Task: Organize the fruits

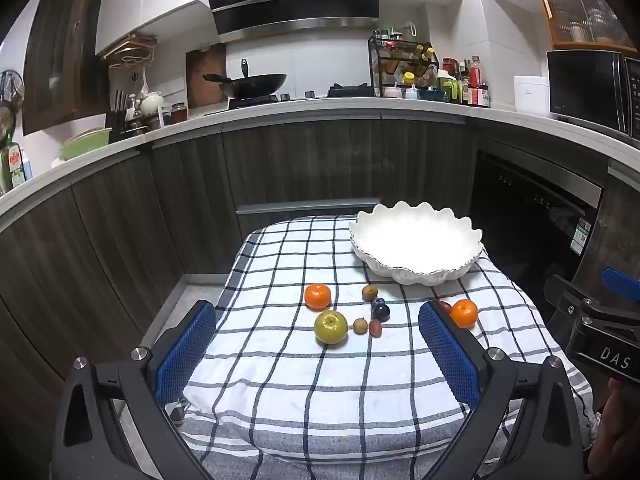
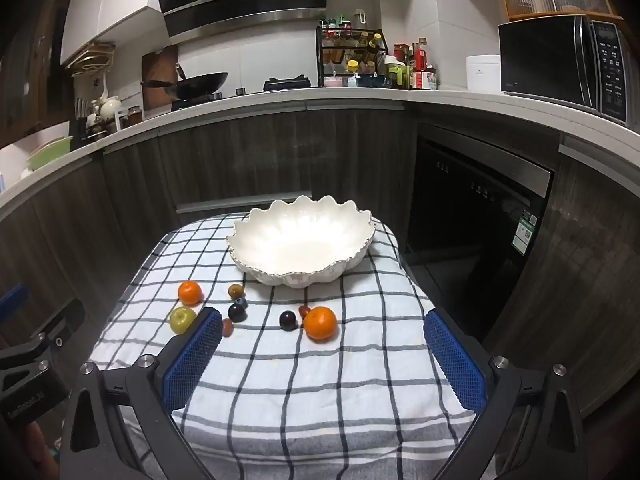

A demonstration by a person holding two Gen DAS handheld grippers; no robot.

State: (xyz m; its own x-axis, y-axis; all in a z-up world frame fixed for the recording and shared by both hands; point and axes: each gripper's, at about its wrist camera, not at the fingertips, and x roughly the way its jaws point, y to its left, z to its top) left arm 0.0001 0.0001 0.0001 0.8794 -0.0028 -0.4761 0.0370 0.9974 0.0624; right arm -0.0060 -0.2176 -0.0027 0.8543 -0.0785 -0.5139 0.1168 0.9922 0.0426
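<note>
A white scalloped bowl (image 1: 416, 248) (image 2: 300, 244) stands empty at the far end of a small table under a checked cloth (image 1: 320, 380) (image 2: 320, 392). Loose fruit lies in front of it: a green apple (image 1: 331, 327) (image 2: 183, 319), one orange (image 1: 317, 296) (image 2: 189, 292) at the left, another orange (image 1: 464, 313) (image 2: 319, 322) at the right, dark plums (image 1: 380, 311) (image 2: 287, 319) and several small brownish and red fruits. My left gripper (image 1: 318, 354) is open and empty above the near cloth. My right gripper (image 2: 324, 358) is open and empty, near the right orange.
A kitchen counter (image 1: 304, 110) with a wok (image 1: 256, 84), a spice rack (image 1: 404, 64) and a microwave (image 2: 564, 68) curves behind the table. Dark cabinets and a built-in dishwasher (image 2: 476, 208) stand beyond. The table's edges drop off on both sides.
</note>
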